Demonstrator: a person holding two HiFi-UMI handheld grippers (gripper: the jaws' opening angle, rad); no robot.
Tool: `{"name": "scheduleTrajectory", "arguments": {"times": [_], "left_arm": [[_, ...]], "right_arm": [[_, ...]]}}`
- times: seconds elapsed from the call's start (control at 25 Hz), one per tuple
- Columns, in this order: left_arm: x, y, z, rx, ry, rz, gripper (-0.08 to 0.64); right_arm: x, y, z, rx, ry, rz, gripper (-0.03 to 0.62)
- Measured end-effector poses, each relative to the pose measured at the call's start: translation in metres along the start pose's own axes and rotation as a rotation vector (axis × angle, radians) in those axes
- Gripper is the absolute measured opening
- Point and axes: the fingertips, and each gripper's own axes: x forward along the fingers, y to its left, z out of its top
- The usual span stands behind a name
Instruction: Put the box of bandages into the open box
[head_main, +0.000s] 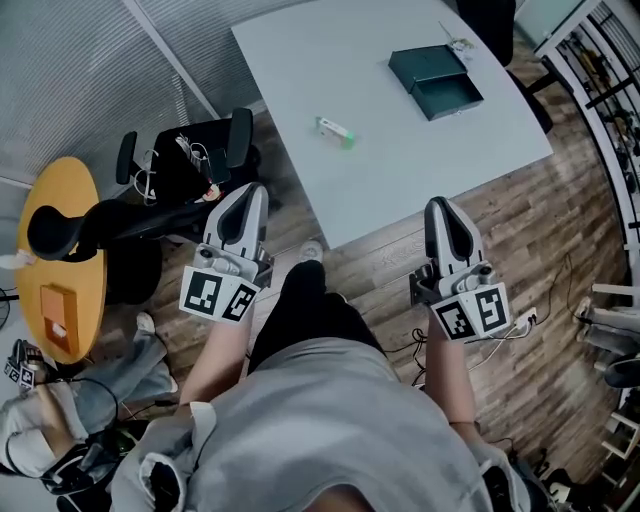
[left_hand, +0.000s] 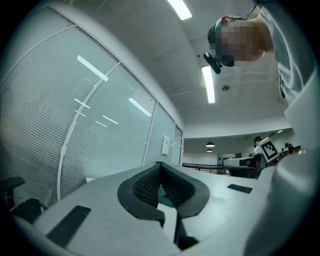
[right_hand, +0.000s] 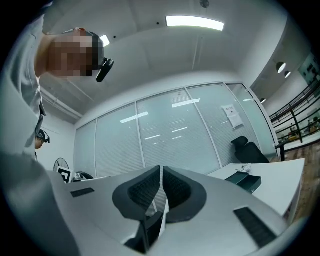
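Observation:
The box of bandages (head_main: 336, 131), small, white and green, lies near the middle of the light grey table (head_main: 400, 150). The open box (head_main: 436, 82), dark teal with its lid swung back, stands further back on the right; it also shows in the right gripper view (right_hand: 243, 181). Both grippers hang short of the table's near edge, over the wooden floor. My left gripper (head_main: 256, 189) is shut, its ribbed pads meeting at the tip (left_hand: 160, 165) with nothing between them. My right gripper (head_main: 440, 204) is shut and empty too (right_hand: 161, 168).
A black office chair (head_main: 195, 160) stands left of the table beside a glass wall with blinds. A round yellow table (head_main: 65, 260) is at far left. Cables (head_main: 520, 325) lie on the floor at right, next to a railing (head_main: 610, 90). A small crumpled item (head_main: 458, 43) lies behind the open box.

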Motion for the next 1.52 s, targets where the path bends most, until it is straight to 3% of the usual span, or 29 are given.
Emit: {"name": "scheduleTrajectory", "arguments": {"times": [0.48,0.76,1.12,1.28,1.32,1.36,1.52], "left_arm": [[0.133,0.105,-0.005,-0.010,-0.019,-0.074,0.018],[0.185,0.141,-0.026,-0.028,0.028,-0.095,0.018],[0.198,0.170,-0.057,-0.038,0.049,0.057,0.018],[0.193,0.182,-0.065,-0.017,0.064,0.118,0.018],[0.192,0.185,-0.068,-0.020,0.069,0.134,0.018],[0.191,0.188,-0.070,-0.024,0.073,0.149,0.018],[0.185,0.194,-0.076,-0.025,0.084,0.198,0.018]], "right_arm": [[0.165,-0.042,-0.027,-0.029,0.065,0.005,0.054],[0.232,-0.068,-0.108,-0.076,0.292,0.043,0.054],[0.275,-0.114,-0.207,-0.136,0.584,0.140,0.054],[0.294,-0.127,-0.261,-0.218,0.708,0.196,0.057],[0.298,-0.130,-0.276,-0.246,0.742,0.213,0.082],[0.300,-0.132,-0.291,-0.272,0.781,0.236,0.149],[0.299,-0.134,-0.338,-0.374,0.919,0.317,0.181]]}}
